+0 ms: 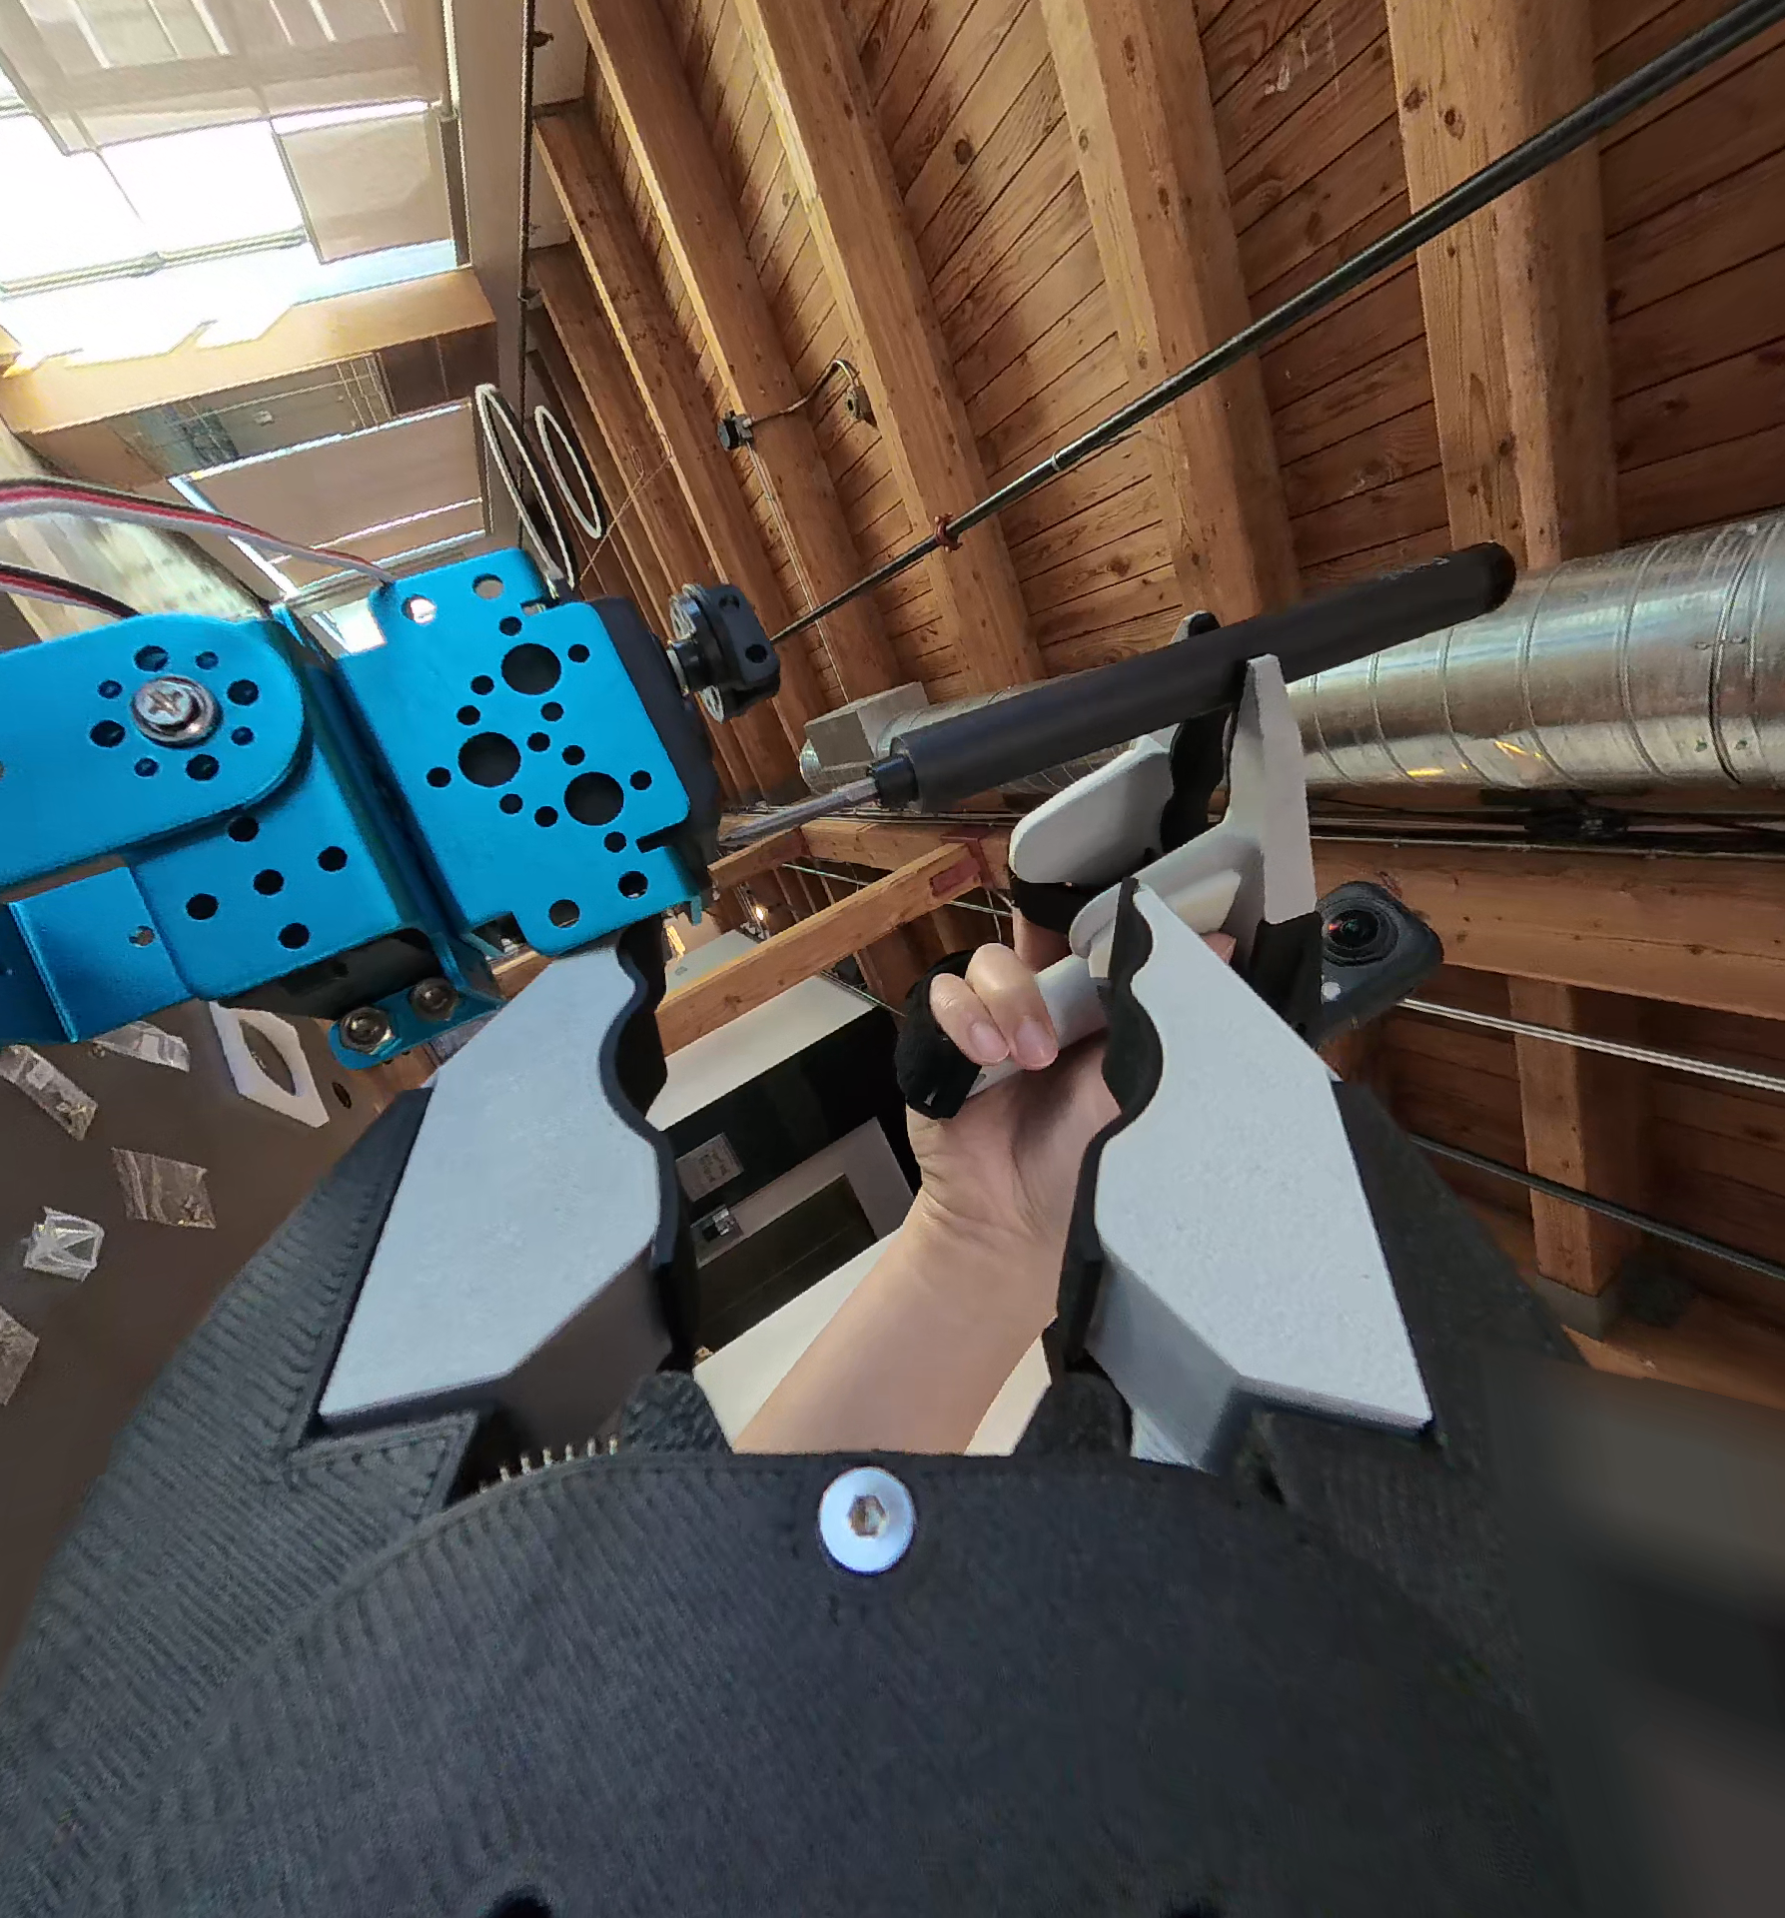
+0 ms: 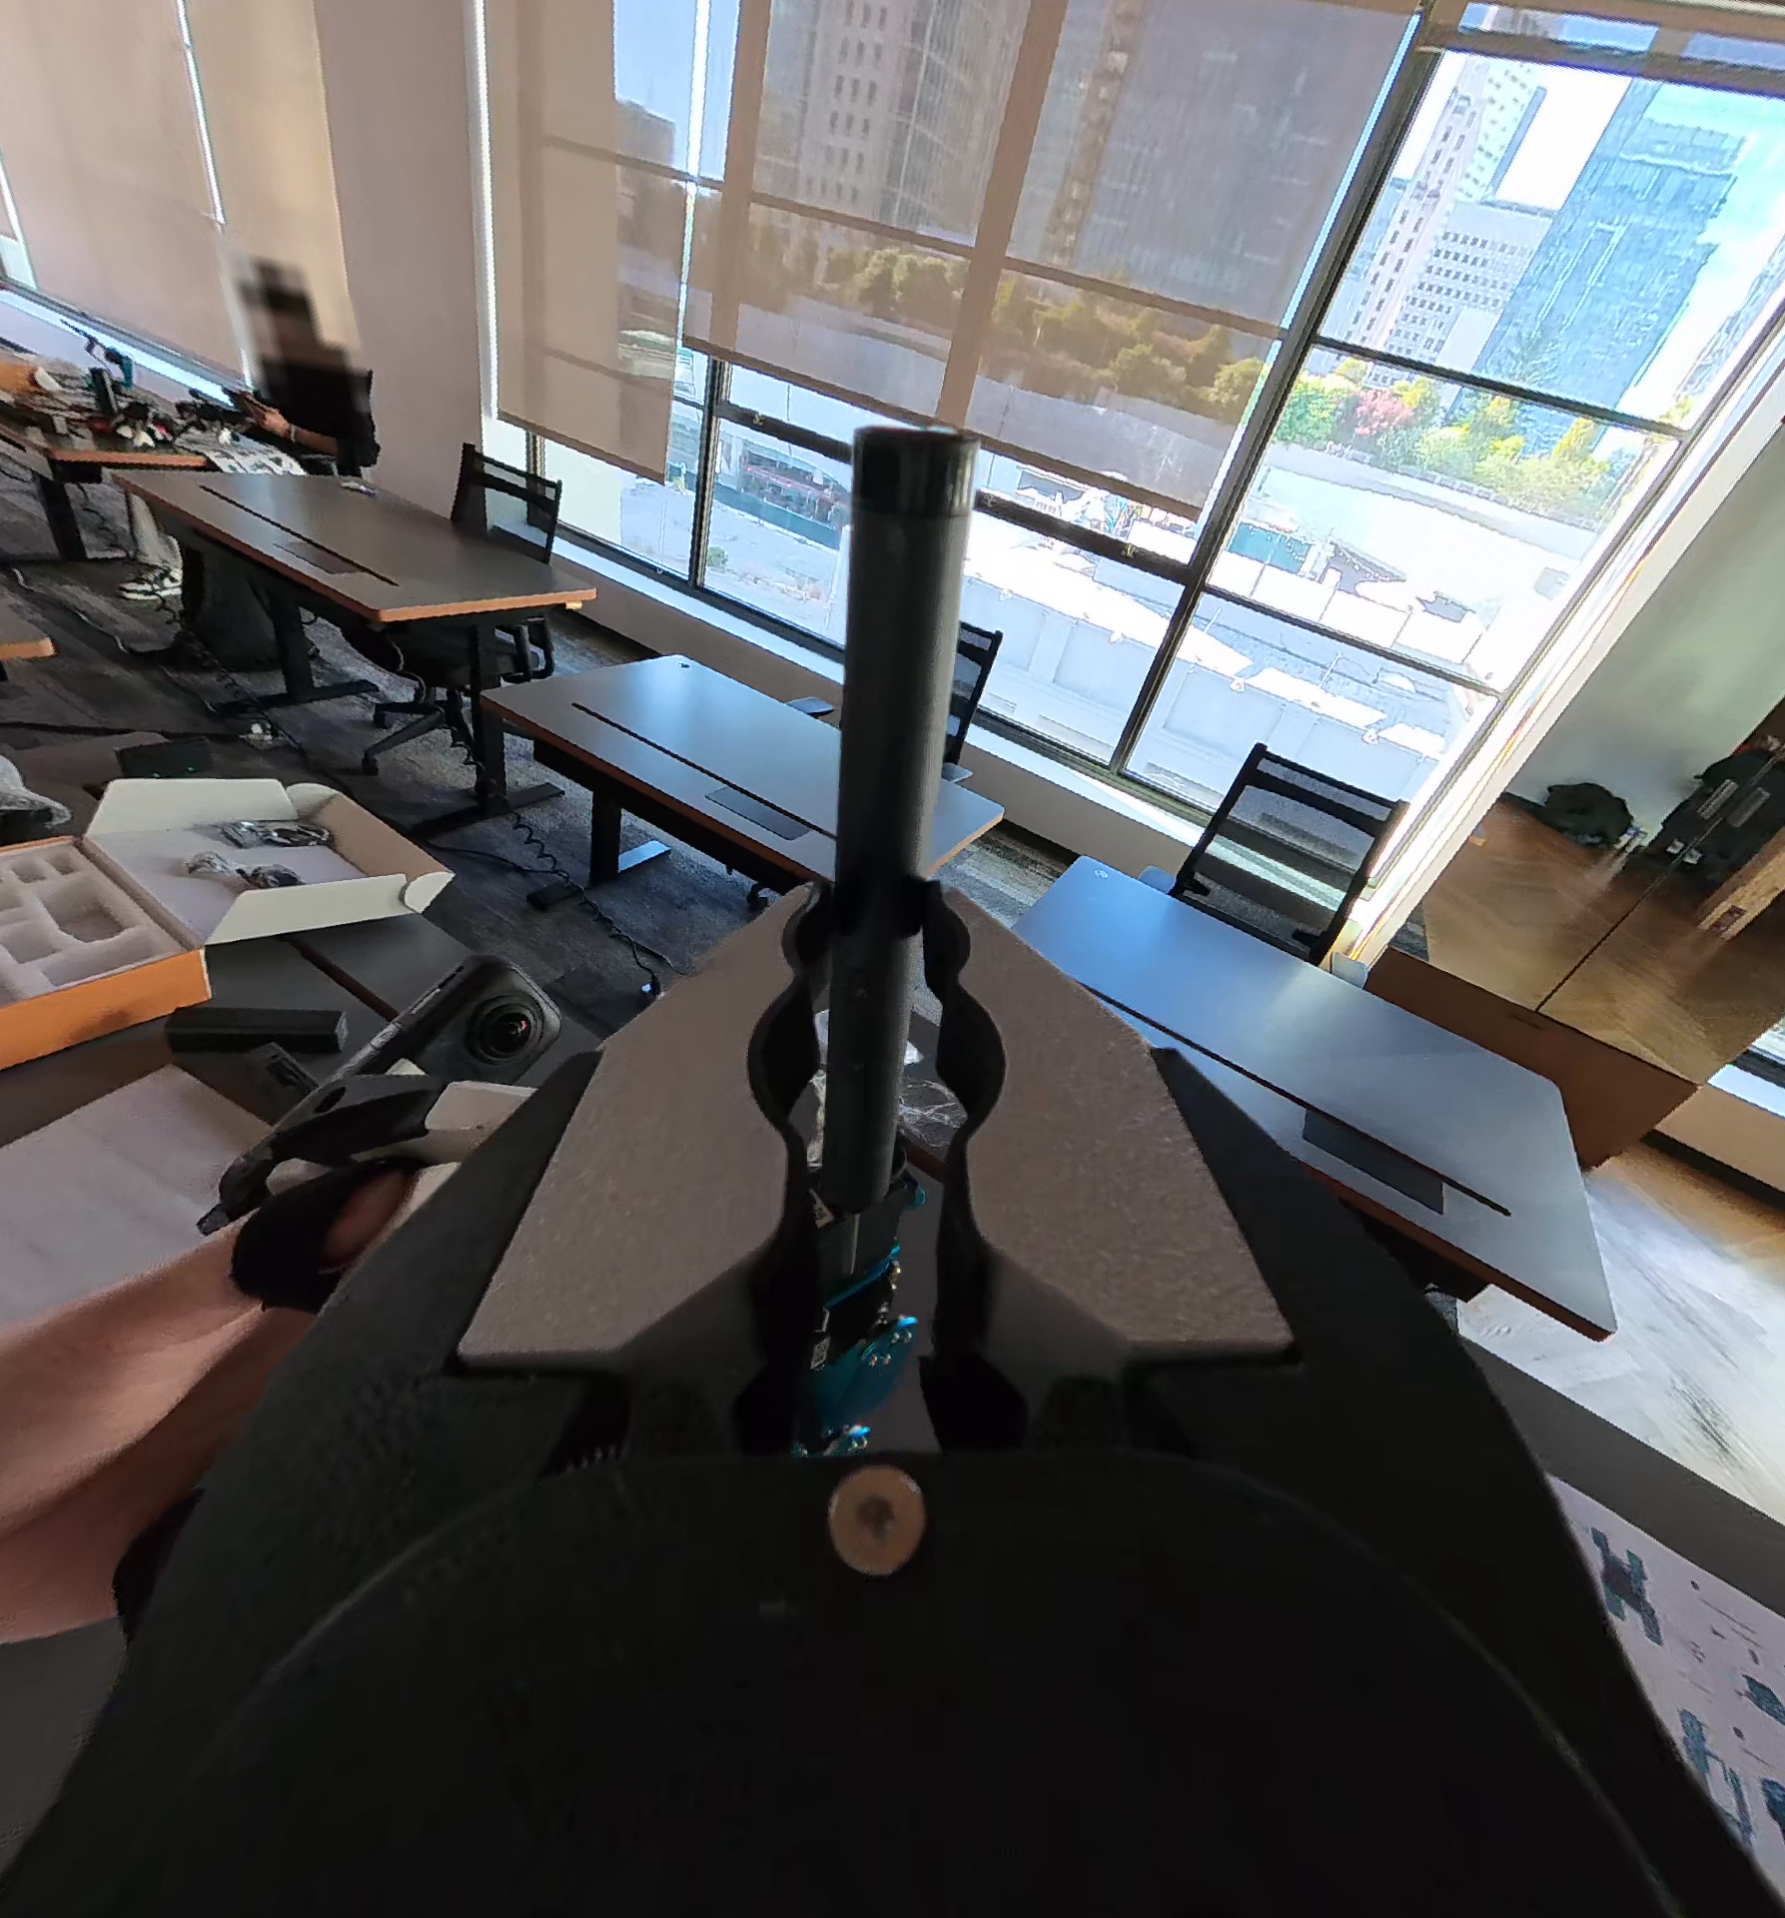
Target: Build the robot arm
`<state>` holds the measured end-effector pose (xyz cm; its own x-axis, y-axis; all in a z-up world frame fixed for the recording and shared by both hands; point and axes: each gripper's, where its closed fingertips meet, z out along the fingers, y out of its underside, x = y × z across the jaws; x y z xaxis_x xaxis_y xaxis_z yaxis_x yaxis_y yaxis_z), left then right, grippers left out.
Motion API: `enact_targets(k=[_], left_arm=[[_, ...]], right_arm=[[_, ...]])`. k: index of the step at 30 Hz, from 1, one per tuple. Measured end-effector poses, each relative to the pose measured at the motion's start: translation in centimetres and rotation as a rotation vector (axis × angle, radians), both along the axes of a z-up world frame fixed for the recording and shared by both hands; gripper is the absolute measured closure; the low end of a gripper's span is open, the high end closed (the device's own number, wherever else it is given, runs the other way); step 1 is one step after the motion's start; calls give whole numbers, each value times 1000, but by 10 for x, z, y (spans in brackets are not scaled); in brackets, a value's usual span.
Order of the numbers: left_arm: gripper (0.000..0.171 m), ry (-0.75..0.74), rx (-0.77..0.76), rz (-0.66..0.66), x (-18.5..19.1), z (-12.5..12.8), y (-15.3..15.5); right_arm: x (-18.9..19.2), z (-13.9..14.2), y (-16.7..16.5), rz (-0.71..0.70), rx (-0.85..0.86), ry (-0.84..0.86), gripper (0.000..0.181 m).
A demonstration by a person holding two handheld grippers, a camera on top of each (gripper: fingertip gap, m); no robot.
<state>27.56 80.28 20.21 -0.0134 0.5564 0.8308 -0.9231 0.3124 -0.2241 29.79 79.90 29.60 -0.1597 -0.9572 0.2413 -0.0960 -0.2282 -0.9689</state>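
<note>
Left gripper [image 1: 872, 1022]: jaws stand apart with nothing between the pads; through the gap show the person's hand [image 1: 1012, 1131] and a pale surface far beyond.
Bracket [image 1: 327, 799]: blue perforated metal servo assembly, just outside the left jaw's tip and above it, close to touching it; whether they meet I cannot tell. Red, white and black wires run off its far end.
Right gripper [image 2: 872, 913]: jaws closed on the screwdriver [image 2: 893, 789], pinching its dark handle in the notches near the fingertips.
Screwdriver: the handle rises well past the right jaws' tips; the shaft end runs back between the jaws toward the blue part [image 2: 857, 1339] seen deep in the gap. In the left view its steel shaft [image 1: 815, 804] points at the bracket's end face, beyond the left jaws and to their right.
Around: small clear bags [image 1: 156, 1188] lie on the brown surface left of the left jaw; an open foam-lined box [image 2: 47, 934] sits far left of the right jaws.
Risk, slip: the handle is round and held near its middle, so a sideways push could roll or tilt it in the notches and throw the tip off the screw.
Risk, bracket: the left jaws hold nothing, so pressure from the tip could swing the bracket away.
</note>
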Motion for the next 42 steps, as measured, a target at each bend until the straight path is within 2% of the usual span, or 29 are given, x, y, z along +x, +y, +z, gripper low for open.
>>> enact_targets(k=[17, 21, 24, 29, 36, 37, 39, 42], left_arm=[[84, 6, 14, -2, 1, -7, 3], [83, 0, 7, -36, -7, -8, 17], [86, -26, -16, -75, -20, -9, 39], [91, -239, -49, -2, -24, -19, 70], [102, -935, -178, 265, -44, -13, 74], [104, -992, -193, 296, -48, -12, 73], [117, -1076, -221, 327, -57, -11, 73], [128, -1152, -220, 315, -68, -18, 68]], right_arm=[[-13, -3, 7, 53, 44, -24, 165], [-19, -7, 10, 69, 48, -19, 165], [-28, -9, 16, 109, 74, -28, 165], [-48, -15, 39, 272, 186, -43, 165], [-55, -44, 65, 444, 357, -1, 166], [-55, -47, 67, 459, 383, 2, 166], [-55, -52, 71, 482, 421, 7, 165], [-55, -59, 79, 496, 447, 19, 165]])
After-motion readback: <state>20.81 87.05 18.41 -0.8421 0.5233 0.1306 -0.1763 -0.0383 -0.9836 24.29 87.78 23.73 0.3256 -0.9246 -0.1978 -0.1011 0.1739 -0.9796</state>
